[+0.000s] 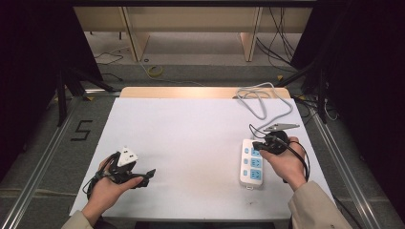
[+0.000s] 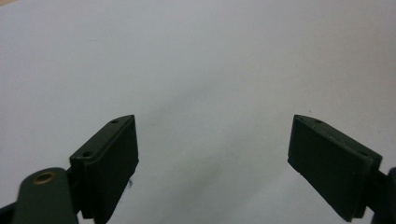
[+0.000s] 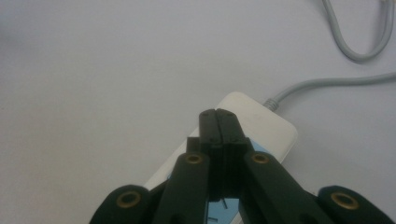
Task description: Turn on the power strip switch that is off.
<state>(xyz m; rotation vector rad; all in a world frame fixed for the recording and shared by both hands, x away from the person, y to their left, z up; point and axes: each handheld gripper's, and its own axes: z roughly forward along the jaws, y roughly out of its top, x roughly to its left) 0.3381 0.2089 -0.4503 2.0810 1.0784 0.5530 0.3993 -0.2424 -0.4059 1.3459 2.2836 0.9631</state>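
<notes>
The white power strip [image 1: 251, 164] lies flat near the table's [image 1: 191, 138] right edge, its grey cord [image 1: 260, 102] looping away behind; the right gripper [image 1: 256, 146] hangs over its far end, jaws pressed together on nothing; the left gripper [image 1: 149, 174] rests well apart at the near left, jaws spread wide.

The high view looks forward and down from above the person's side, taking in the whole white table [image 1: 191, 143] and the floor beyond it. The left gripper view sits low and close behind the left gripper [image 2: 212, 140], facing out between its spread jaws onto bare table just ahead of them. The right gripper view rides just as close behind the right gripper [image 3: 218, 114], looking past its closed jaws down at the power strip [image 3: 266, 123] directly beneath and ahead, which the high view also shows [image 1: 250, 167].
</notes>
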